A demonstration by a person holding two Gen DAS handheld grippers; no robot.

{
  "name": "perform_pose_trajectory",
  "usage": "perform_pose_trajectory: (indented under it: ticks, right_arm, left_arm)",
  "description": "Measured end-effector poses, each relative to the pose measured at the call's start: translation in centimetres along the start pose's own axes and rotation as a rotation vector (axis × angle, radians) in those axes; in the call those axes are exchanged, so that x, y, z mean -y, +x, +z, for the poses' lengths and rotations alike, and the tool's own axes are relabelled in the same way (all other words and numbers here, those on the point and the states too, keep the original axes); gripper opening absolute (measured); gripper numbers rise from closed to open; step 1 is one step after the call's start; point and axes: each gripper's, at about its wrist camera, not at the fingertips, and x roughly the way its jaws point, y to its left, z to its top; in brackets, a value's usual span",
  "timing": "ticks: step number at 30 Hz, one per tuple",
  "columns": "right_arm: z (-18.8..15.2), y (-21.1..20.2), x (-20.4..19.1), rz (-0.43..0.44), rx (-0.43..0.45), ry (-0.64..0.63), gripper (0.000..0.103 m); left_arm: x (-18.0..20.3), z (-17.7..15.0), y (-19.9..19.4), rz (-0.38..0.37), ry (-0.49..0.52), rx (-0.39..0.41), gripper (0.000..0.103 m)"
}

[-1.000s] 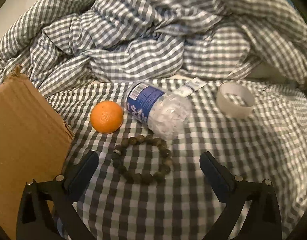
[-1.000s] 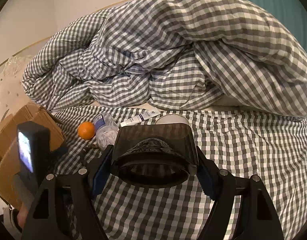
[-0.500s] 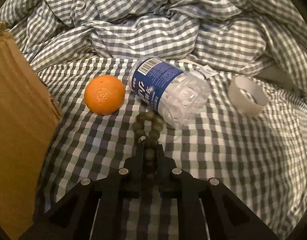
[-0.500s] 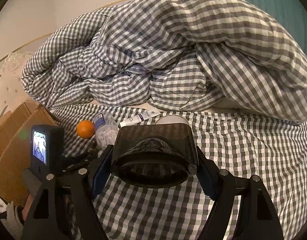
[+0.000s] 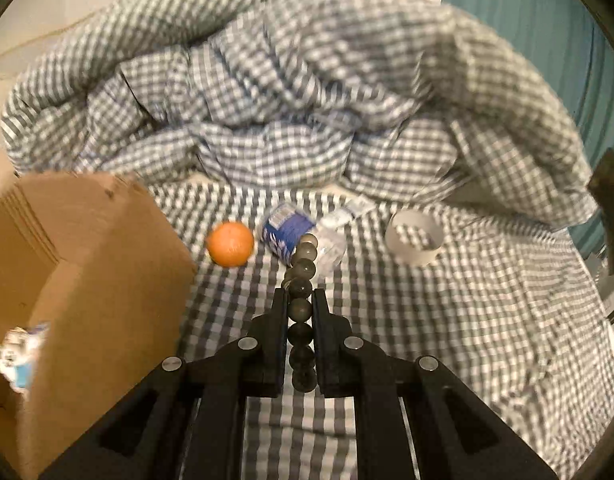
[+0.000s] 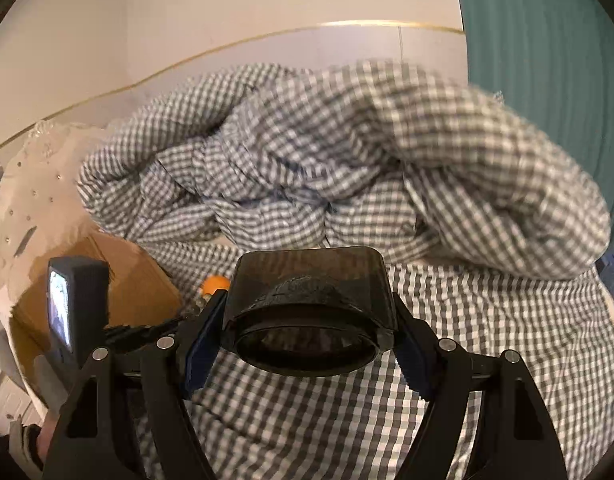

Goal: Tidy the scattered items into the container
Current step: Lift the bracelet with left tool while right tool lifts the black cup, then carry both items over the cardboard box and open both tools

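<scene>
Surface: gingham bed sheet, rumpled gingham duvet heaped at the far side, pale wall and teal curtain behind.
Left jaws: left gripper clamped narrow on a dark bead bracelet; beads run up between the fingers, and the far end of the strand stands up past the tips.
Right jaws: right gripper closed on a dark smoky translucent cup-like container, mouth facing the camera; blue pads press on both its sides.
Box: cardboard box at near left of the left gripper, open; a white and blue item sits inside, too blurred to identify.
Left view only: plastic bottle with blue label lying on its side, small white tube just beyond it, roll of clear tape to the right.
Both views: orange between box and bottle.
Right view only: left gripper's camera unit with lit screen at near left, white studded headboard far left.
Obstruction: in the right view the held container hides the bottle, tube and tape; only a sliver of orange shows left of it.
Blur: both views motion-blurred, duvet edges soft.
</scene>
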Motion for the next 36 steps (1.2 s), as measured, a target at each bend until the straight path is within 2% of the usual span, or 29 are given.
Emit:
perform_pose_trajectory:
  ticks: [9,16,22,27,33,36]
  right_arm:
    - [3.0,-6.4,-4.8,0.031,0.086,-0.03,0.075]
    - [5.6,-8.6,-9.8,0.086,0.138,-0.06,0.075]
    - [6.6,-9.0,-14.9,0.149,0.154,-0.086,0.075]
    - [6.6,-7.4,-19.7,0.206,0.131,-0.117,0.075]
    - [5.4,-5.0,-24.2,0.241,0.086,-0.176,0.075]
    - [4.7,-3.4,-25.4,0.248,0.058,-0.182,0.075]
  left_arm:
    - [-2.1,2.7,-10.7,0.008,0.007,0.135,0.01]
    - [-6.2,4.4,-18.9,0.103,0.004,0.248,0.01]
    - [-11.6,5.0,-23.6,0.186,-0.023,0.287,0.011]
    - [-16.7,4.5,-24.5,0.234,-0.056,0.257,0.011]
    - [-21.5,2.8,-20.9,0.229,-0.112,0.16,0.011]
    - [-22.2,2.2,-18.9,0.227,-0.115,0.131,0.011]
